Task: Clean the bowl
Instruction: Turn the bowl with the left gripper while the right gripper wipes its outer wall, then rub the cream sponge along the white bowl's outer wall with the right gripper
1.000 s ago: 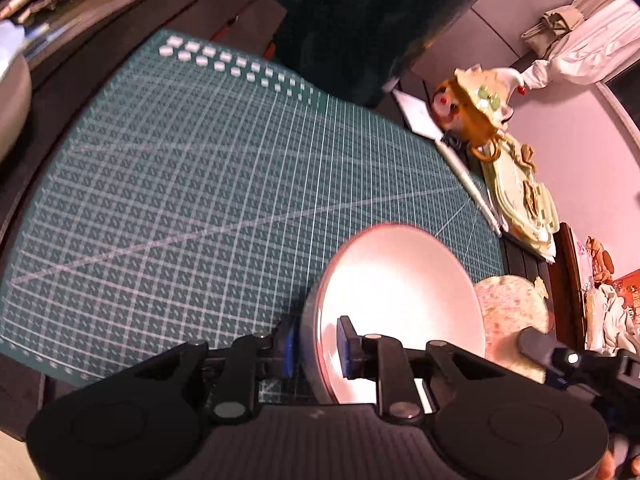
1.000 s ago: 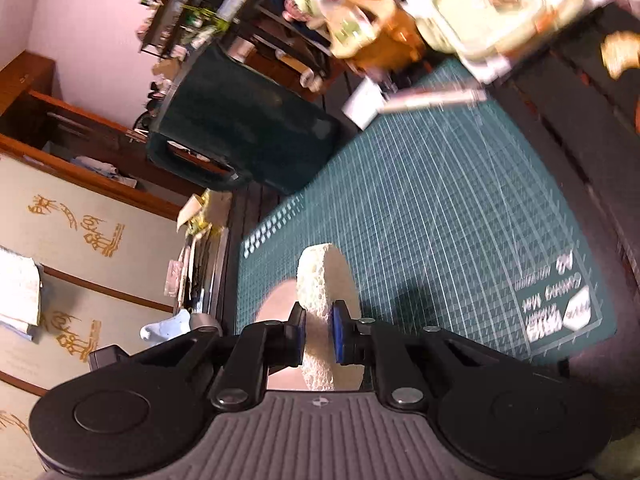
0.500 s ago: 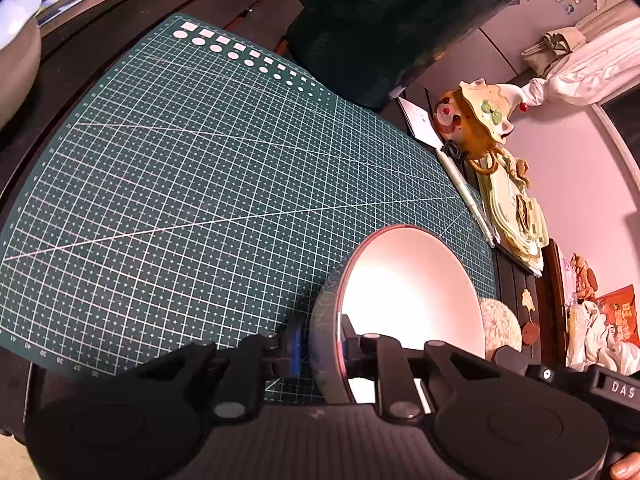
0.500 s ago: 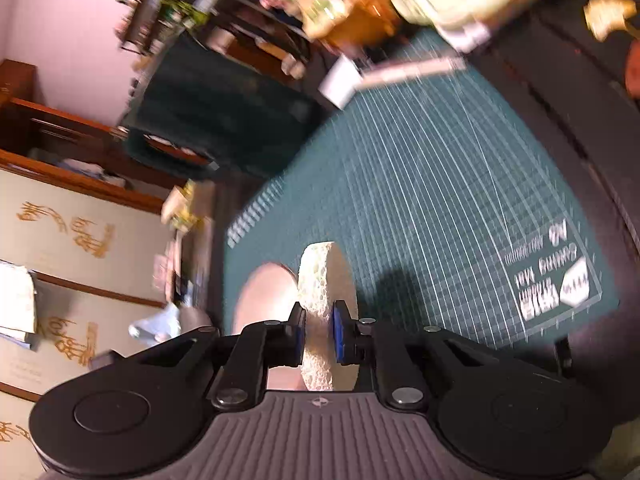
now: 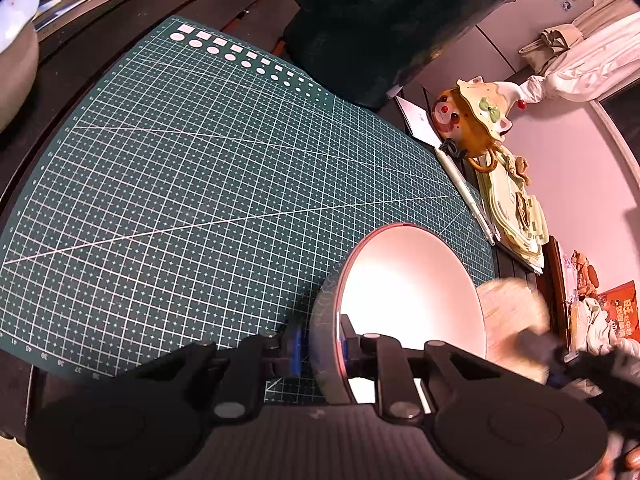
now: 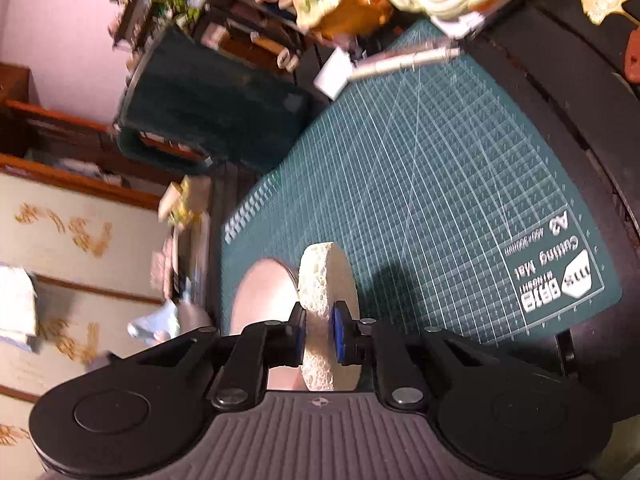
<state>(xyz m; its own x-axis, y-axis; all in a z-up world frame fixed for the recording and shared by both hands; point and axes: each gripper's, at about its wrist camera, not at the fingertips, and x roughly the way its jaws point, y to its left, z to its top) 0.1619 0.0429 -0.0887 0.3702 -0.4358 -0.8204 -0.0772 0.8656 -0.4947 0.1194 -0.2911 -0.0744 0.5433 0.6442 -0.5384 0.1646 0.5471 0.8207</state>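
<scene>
Left gripper pinched bowl rim, lower right of frame, over cutting mat. Right gripper jaws clamped round sponge, bottom centre, beside bowl.

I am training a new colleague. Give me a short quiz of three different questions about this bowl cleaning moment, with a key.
1. True or false: the left gripper is shut on the rim of the pink bowl.
2. What does the right gripper hold? A) a pen B) a round sponge C) a cloth
3. Fill in: in the right wrist view, the sponge is to the ____ of the bowl.

Key
1. True. One finger is inside the bowl and one is outside.
2. B. It is held by its flat faces, above the green cutting mat.
3. Right.
</scene>
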